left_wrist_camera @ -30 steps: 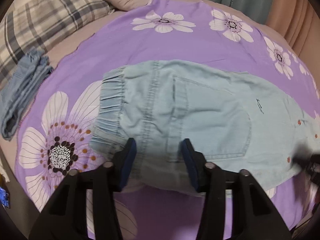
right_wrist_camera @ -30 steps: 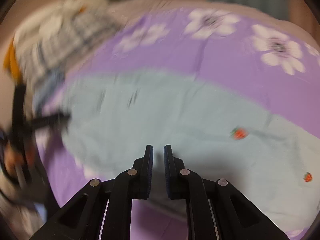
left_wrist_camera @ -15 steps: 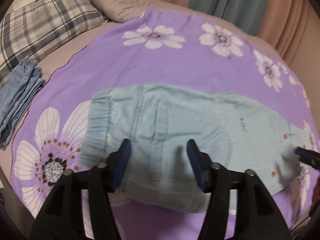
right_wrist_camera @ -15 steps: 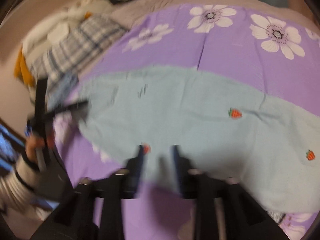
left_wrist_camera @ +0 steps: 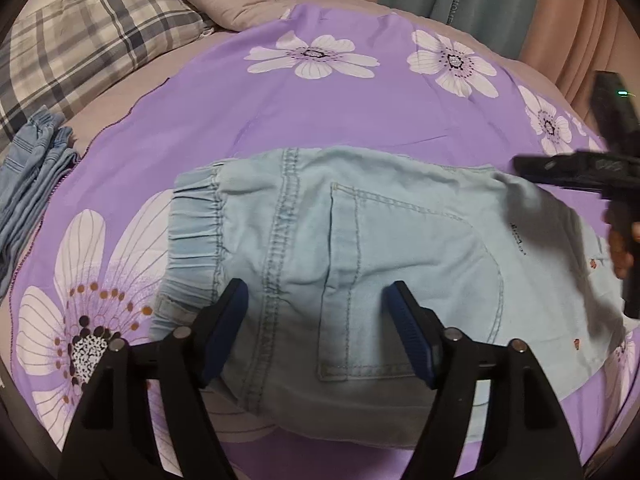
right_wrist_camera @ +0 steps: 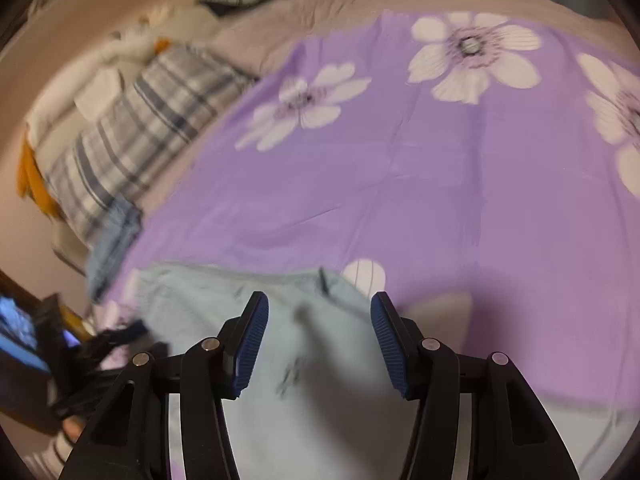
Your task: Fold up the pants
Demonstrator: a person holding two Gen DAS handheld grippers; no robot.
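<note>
Both tools, left tool (left_wrist_camera: 316,304) and right tool (right_wrist_camera: 319,332), are opening empty above the pale-blue denim pants (left_wrist_camera: 360,240); a one-layer pinch risks dragging them crooked.

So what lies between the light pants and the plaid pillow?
In the left wrist view, between the light pants and the plaid pillow there is only purple flowered sheet and a strip of bare bedcover.

A bed (left_wrist_camera: 120,104) carries a purple flowered sheet (left_wrist_camera: 320,120). On the sheet lie light-blue pants (left_wrist_camera: 360,248), spread flat. At the bed's left edge: 1 plaid pillow (left_wrist_camera: 80,40), folded jeans (left_wrist_camera: 28,184).
</note>
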